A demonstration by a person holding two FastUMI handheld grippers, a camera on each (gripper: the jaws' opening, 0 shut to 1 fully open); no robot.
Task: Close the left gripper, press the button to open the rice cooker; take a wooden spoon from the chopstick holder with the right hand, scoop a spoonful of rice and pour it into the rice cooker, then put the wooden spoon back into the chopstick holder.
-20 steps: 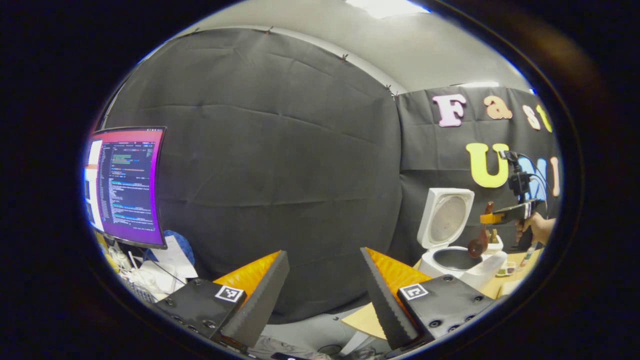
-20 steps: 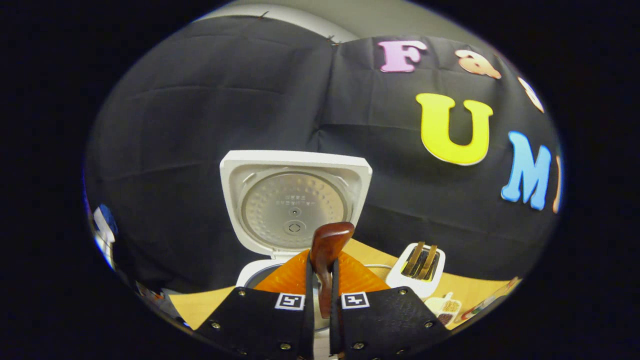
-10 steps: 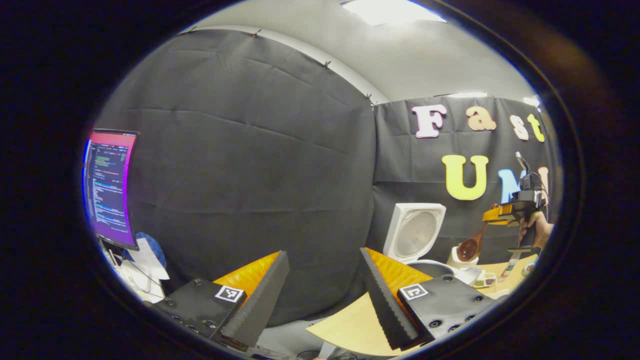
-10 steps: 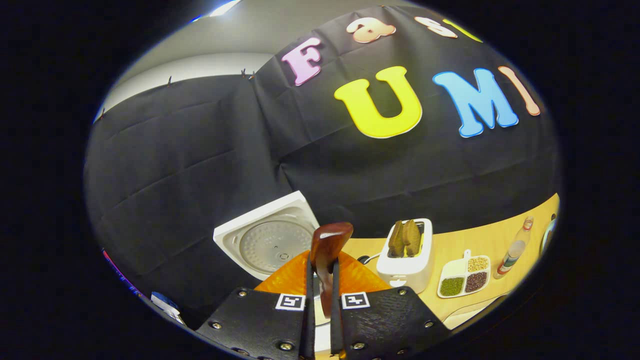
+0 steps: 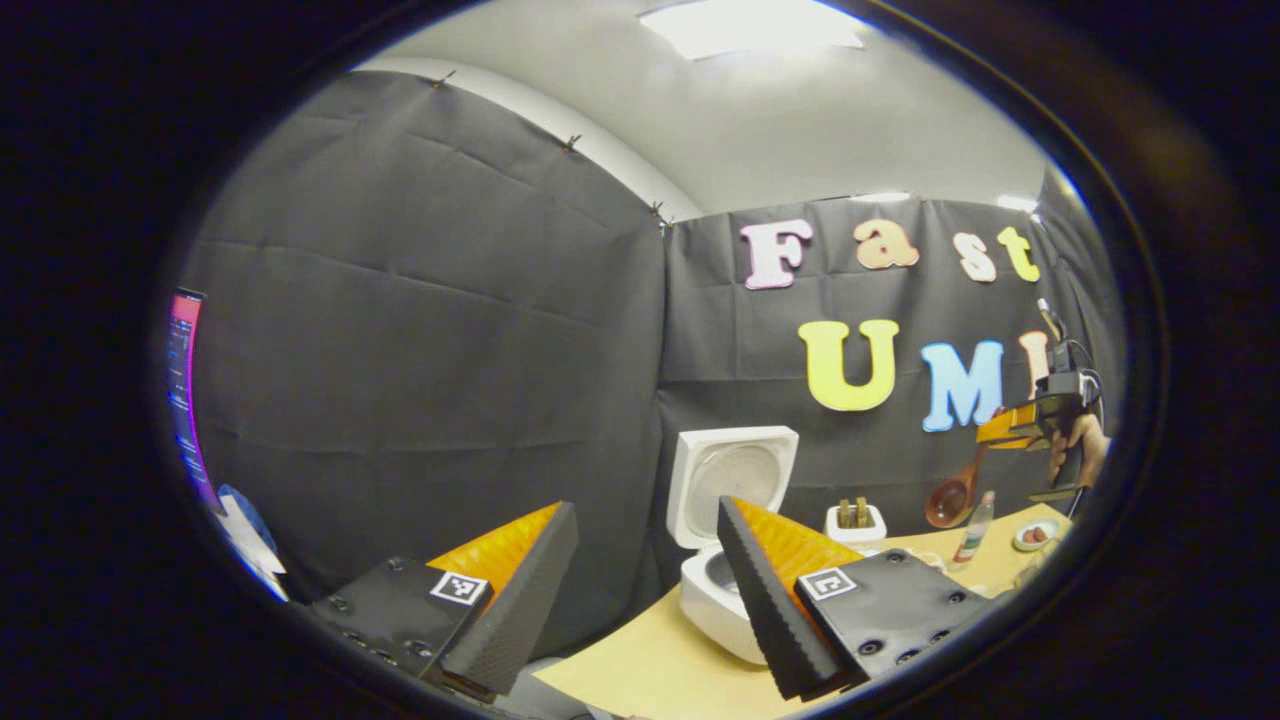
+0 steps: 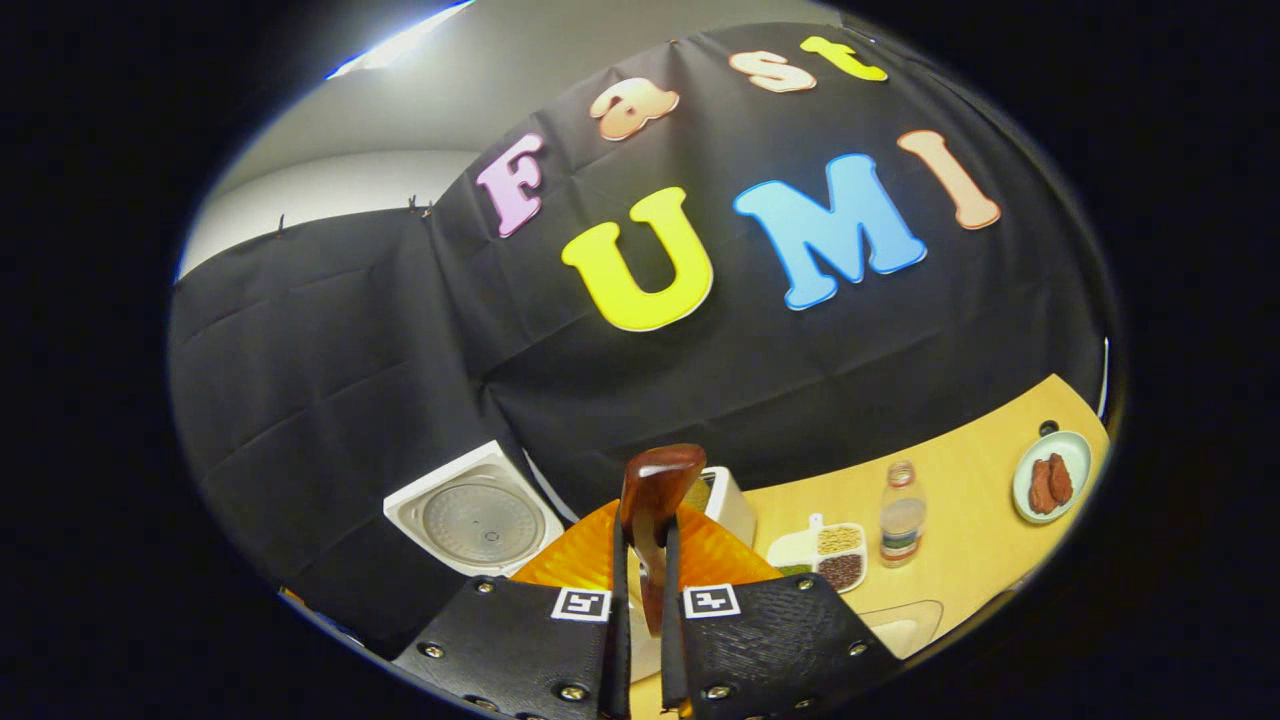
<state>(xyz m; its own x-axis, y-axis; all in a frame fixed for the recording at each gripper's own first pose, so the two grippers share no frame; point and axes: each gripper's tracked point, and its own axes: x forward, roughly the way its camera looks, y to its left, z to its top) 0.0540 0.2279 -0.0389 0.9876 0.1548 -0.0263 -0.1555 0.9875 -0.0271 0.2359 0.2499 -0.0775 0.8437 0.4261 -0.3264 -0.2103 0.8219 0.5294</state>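
In the left gripper view my left gripper (image 5: 640,590) is open with nothing between its fingers, held near the front of the white rice cooker (image 5: 712,600). The cooker's lid (image 5: 735,478) stands open. Farther right, a hand (image 5: 1080,450) holds my right gripper (image 5: 1005,425) above the table. The wooden spoon (image 5: 950,498) hangs from it, bowl down. In the right gripper view my right gripper (image 6: 640,585) is shut on the spoon's handle (image 6: 652,490). The open cooker lid (image 6: 475,512) lies lower left. A white slotted holder (image 6: 730,500) sits just behind the fingers, partly hidden.
On the wooden table (image 6: 975,570) are a small tray of grains (image 6: 828,555), a bottle (image 6: 900,522) and a plate with brown pieces (image 6: 1050,485). The holder (image 5: 855,520) stands right of the cooker. A monitor (image 5: 185,400) shows at the far left.
The right gripper has carried the spoon rightwards, away from above the cooker pot, and tilted. The left gripper has swung right; the monitor slid to the view's edge.
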